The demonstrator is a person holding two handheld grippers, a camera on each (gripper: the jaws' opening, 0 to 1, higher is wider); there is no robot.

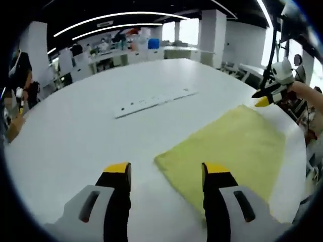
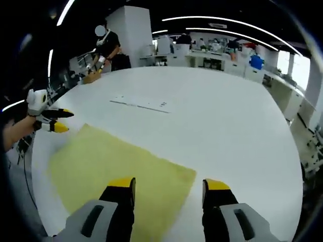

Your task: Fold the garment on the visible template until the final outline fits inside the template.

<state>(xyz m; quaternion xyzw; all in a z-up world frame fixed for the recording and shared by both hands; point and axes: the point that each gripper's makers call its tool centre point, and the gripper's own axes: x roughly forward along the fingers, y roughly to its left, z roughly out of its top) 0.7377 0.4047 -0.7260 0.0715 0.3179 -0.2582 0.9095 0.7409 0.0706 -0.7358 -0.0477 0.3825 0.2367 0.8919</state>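
Currently, cloth (image 1: 232, 151): yellow, flat on the white table (image 1: 91, 131), spread for folding.
Left gripper (image 1: 166, 174): jaws apart, empty, poised over the cloth's near corner.
Right gripper (image 2: 169, 186): jaws apart, empty, above the opposite edge.
Template: not clearly distinguishable.
Strip (image 2: 141, 105): lies well apart, beyond the cloth.

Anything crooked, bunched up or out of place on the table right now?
Nothing stands out. The yellow cloth lies flat and smooth on the white table, no bunching. Both tools, left and right, hover open above its edges. The white strip lies flat beyond it.
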